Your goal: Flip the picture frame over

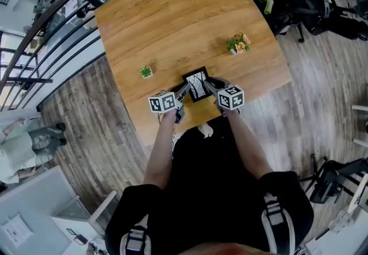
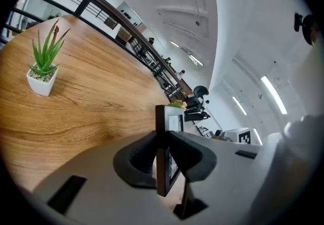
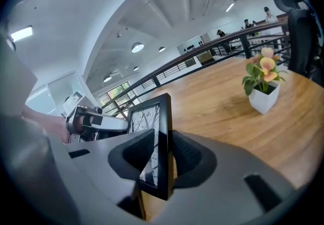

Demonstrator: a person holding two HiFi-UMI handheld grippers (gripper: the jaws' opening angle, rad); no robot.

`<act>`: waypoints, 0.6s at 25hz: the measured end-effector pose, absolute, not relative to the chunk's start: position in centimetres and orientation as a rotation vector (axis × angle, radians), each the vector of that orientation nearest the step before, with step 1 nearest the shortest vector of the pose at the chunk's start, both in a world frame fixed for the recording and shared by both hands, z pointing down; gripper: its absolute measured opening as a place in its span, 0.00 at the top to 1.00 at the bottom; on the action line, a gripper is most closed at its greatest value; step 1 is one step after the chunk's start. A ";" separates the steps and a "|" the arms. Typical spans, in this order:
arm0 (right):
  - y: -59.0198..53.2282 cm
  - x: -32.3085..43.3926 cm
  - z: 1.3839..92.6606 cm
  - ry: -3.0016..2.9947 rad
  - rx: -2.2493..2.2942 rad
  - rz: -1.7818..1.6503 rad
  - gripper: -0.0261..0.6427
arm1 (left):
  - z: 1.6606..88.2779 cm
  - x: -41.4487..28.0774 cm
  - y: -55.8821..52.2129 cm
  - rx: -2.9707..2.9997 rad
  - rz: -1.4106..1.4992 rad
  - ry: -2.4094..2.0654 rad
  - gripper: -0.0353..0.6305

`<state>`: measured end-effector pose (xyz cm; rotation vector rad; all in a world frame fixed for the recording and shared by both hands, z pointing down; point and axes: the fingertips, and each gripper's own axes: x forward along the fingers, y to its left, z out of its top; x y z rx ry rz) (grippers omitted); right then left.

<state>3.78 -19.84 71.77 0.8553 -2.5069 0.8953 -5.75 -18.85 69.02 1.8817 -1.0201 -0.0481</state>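
Note:
A small black picture frame (image 1: 198,84) with a bare-tree print is held over the wooden table (image 1: 172,18) near its front edge, print side up in the head view. My left gripper (image 1: 180,97) is shut on its left edge, and the frame (image 2: 163,154) stands edge-on between the dark pads. My right gripper (image 1: 213,91) is shut on the right edge; its own view shows the frame (image 3: 154,148) clamped, with the print facing left toward the other gripper (image 3: 93,121).
A white pot of spiky green leaves (image 1: 146,72) (image 2: 43,62) stands left of the frame. A flowering plant in a white pot (image 1: 238,43) (image 3: 264,86) stands to the right. Railings and office chairs (image 1: 310,1) surround the table.

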 end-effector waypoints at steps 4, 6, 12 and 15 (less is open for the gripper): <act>-20.8 3.7 72.9 -2.478 0.841 0.891 0.79 | 70.3 -5.8 -19.8 1.878 -0.003 -1.069 0.82; -20.9 3.6 73.5 -2.464 0.826 0.890 0.79 | 71.0 -5.9 -20.0 1.879 0.033 -1.093 0.82; -21.4 2.9 75.5 -2.432 0.779 0.859 0.79 | 73.4 -6.5 -20.8 1.841 0.136 -1.170 0.82; -22.0 2.9 76.6 -2.425 0.755 0.857 0.79 | 74.4 -6.5 -21.1 1.824 0.151 -1.193 0.82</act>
